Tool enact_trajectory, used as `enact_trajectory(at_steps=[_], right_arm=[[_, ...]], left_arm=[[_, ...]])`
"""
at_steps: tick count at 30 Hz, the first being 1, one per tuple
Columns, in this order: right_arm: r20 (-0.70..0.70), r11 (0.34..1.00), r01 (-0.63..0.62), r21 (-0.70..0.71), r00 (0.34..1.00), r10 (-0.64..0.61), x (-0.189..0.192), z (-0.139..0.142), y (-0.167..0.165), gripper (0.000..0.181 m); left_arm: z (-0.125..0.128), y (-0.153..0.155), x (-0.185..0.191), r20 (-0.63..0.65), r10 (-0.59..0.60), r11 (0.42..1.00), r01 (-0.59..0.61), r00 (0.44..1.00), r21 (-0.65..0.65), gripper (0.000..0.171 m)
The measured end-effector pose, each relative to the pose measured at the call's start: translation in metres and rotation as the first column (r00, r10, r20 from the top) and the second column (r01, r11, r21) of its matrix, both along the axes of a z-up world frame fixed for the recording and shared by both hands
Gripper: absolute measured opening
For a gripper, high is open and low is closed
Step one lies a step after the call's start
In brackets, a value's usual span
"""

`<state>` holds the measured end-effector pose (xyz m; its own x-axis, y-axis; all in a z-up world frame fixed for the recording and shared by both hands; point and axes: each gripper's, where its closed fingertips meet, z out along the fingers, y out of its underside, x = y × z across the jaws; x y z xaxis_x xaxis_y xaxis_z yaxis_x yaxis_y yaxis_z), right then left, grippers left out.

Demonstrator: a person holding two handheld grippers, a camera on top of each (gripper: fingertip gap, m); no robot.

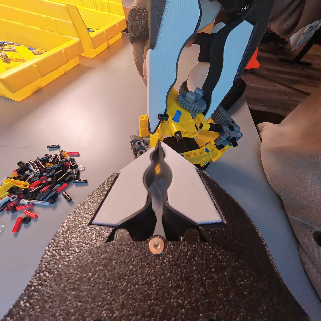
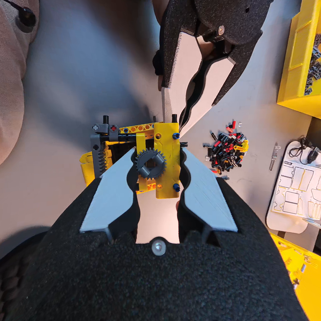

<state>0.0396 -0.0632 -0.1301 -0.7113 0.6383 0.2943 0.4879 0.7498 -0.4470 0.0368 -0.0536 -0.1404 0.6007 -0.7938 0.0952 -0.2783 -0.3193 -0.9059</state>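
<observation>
While your right gripper (image 2: 157, 156) clamps the yellow brick model (image 2: 166, 156) on the desk (image 2: 69, 104), your left gripper's (image 1: 159, 144) fingers are pressed together beside it; loose pins (image 1: 43, 180) and yellow bins (image 1: 52, 43) lie left.

We see a yellow and grey brick model (image 2: 156, 156) on a grey table (image 1: 97, 107), with a dark gear (image 2: 150, 164) on its face. A heap of small black and red pins (image 1: 38, 180) lies well apart from it. Yellow bins (image 1: 43, 45) stand beyond the heap. A printed sheet (image 2: 298, 189) rests on a white board (image 2: 284, 224).
</observation>
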Motion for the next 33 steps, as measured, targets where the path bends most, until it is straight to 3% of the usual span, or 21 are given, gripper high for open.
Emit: enact_trajectory(at_steps=[8, 11, 15, 18, 27, 29, 30, 33], right_arm=[[-0.034, 0.998, -0.056, 0.036, 0.998, 0.058, 0.005, 0.005, -0.008, 0.044], [-0.112, 0.988, -0.129, 0.084, 0.984, 0.138, 0.005, 0.008, -0.012, 0.044], [-0.267, 0.943, -0.221, 0.25, 0.92, 0.286, 0.007, 0.018, -0.01, 0.045], [-0.305, 0.917, -0.243, 0.317, 0.89, 0.341, 0.01, 0.02, -0.014, 0.045], [-0.325, 0.878, -0.331, 0.347, 0.835, 0.444, 0.009, 0.02, -0.033, 0.045], [-0.317, 0.87, -0.361, 0.336, 0.826, 0.466, 0.008, 0.02, -0.04, 0.045], [-0.31, 0.866, -0.375, 0.332, 0.823, 0.476, 0.007, 0.019, -0.042, 0.045], [-0.302, 0.874, -0.356, 0.33, 0.837, 0.455, 0.003, 0.021, -0.035, 0.046]], left_arm=[[-0.002, -0.005, 0.003, -0.04, -0.009, 1.0, 0.008, 0.999, -0.012, 0.0], [0.011, -0.012, 0.001, 0.003, -0.059, 0.998, 0.058, 0.998, 0.037, 0.0], [0.038, -0.021, -0.011, 0.093, -0.1, 0.992, 0.092, 0.991, 0.084, 0.03], [0.044, -0.022, -0.013, 0.124, -0.109, 0.989, 0.095, 0.986, 0.117, 0.037], [0.033, -0.023, 0.012, 0.054, -0.137, 0.981, 0.128, 0.989, 0.147, 0.047], [0.03, -0.025, 0.017, 0.013, -0.148, 0.976, 0.144, 0.989, 0.162, 0.043], [0.031, -0.03, 0.019, 0.004, -0.174, 0.97, 0.171, 0.985, 0.17, 0.031], [0.024, -0.027, 0.013, -0.073, -0.144, 0.975, 0.154, 0.987, 0.16, 0.026]])
